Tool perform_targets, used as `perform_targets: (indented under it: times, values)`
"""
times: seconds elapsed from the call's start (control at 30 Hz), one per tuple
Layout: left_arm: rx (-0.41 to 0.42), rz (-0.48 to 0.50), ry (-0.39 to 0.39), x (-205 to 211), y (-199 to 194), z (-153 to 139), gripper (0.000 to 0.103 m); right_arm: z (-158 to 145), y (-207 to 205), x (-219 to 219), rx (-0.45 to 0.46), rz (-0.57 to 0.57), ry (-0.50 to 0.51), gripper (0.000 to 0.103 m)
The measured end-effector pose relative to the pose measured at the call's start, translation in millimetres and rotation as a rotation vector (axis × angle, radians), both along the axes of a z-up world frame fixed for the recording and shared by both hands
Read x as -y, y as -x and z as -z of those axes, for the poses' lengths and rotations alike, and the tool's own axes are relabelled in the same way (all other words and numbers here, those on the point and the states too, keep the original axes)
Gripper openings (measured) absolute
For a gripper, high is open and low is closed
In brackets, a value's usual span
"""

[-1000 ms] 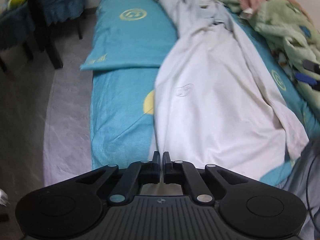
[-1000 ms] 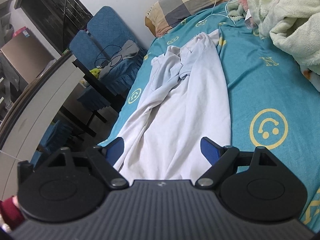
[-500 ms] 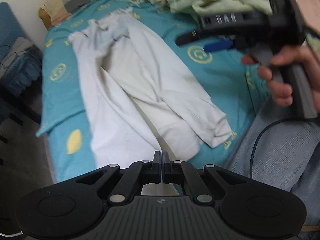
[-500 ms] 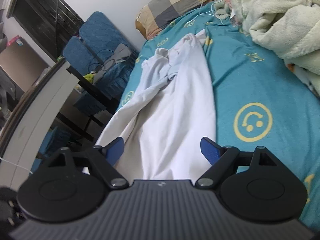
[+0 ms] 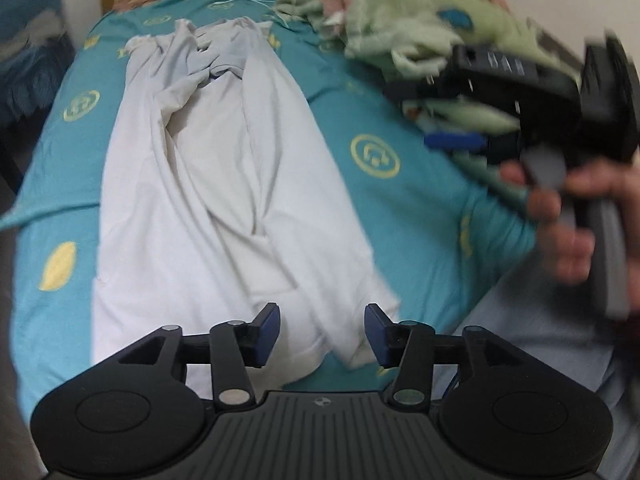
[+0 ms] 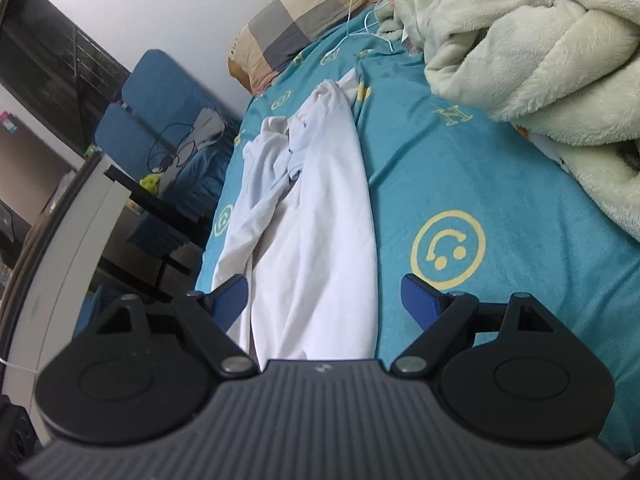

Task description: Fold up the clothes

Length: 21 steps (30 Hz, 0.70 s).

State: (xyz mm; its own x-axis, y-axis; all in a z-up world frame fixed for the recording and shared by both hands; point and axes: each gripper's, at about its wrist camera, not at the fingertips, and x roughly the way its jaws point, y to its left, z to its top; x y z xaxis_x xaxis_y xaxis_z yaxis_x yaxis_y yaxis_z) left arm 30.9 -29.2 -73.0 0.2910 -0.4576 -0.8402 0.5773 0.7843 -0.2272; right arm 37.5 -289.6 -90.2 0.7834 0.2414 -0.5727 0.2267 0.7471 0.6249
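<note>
A white garment (image 5: 224,200) lies lengthwise on the teal bed sheet (image 5: 420,216), folded in from both long sides, bunched at its far end. It also shows in the right wrist view (image 6: 316,248). My left gripper (image 5: 322,334) is open and empty, just above the garment's near hem. My right gripper (image 6: 324,300) is open and empty above the garment's near part. In the left wrist view the right gripper (image 5: 452,142) is held in a hand at the right, over the sheet, blurred.
A pale green fleece blanket (image 6: 532,44) is heaped at the bed's right side. A checked pillow (image 6: 304,12) and a white cable (image 6: 360,24) lie at the head. Blue chairs (image 6: 160,112) and a dark table (image 6: 156,208) stand left of the bed.
My left gripper has opened and let go of the garment's hem, which now lies on the bed. The right gripper has shifted slightly, still open.
</note>
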Motion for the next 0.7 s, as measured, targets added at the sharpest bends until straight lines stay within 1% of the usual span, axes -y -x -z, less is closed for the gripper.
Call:
perform_targets:
  times: [0.07,0.13,0.17,0.23,0.27,0.3,0.33,0.43,0.53,0.57,0.63,0.67,0.7]
  values:
    - [-0.046,-0.046,0.053,10,-10,10,0.053,2,-3,-1,-0.009,-0.006,0.011,0.085]
    - [-0.095,-0.084,0.088,21,-19,25,0.053,5,-5,-1,-0.022,-0.015,0.014,0.085]
    - [-0.111,-0.092,0.091,26,-22,31,0.053,7,-6,-1,-0.03,-0.016,0.017,0.085]
    - [-0.125,-0.095,0.078,35,-26,43,0.047,12,-8,-1,-0.049,-0.015,0.018,0.085]
    - [-0.125,-0.092,0.067,38,-27,47,0.03,14,-9,0,-0.057,-0.015,0.015,0.085]
    - [-0.121,-0.082,0.056,40,-27,49,0.006,16,-11,0,-0.065,-0.016,0.008,0.085]
    - [-0.118,-0.071,0.054,40,-26,49,0.003,18,-12,1,-0.074,-0.018,0.001,0.085]
    - [-0.09,-0.032,0.064,32,-17,34,0.002,21,-13,0,-0.087,-0.029,-0.014,0.085]
    - [-0.08,-0.035,0.03,14,-9,20,0.002,23,-13,-2,-0.087,-0.047,-0.027,0.085]
    - [-0.08,-0.044,0.01,9,-8,19,0.002,24,-13,-2,-0.086,-0.055,-0.035,0.085]
    - [-0.062,-0.055,-0.047,1,-8,26,0.002,27,-15,-6,-0.099,-0.08,-0.042,0.085]
    - [-0.062,-0.065,-0.053,-3,-9,31,0.003,29,-17,-9,-0.107,-0.097,-0.046,0.085]
    - [-0.082,-0.082,-0.023,-8,-13,34,0.005,30,-19,-14,-0.116,-0.12,-0.045,0.085]
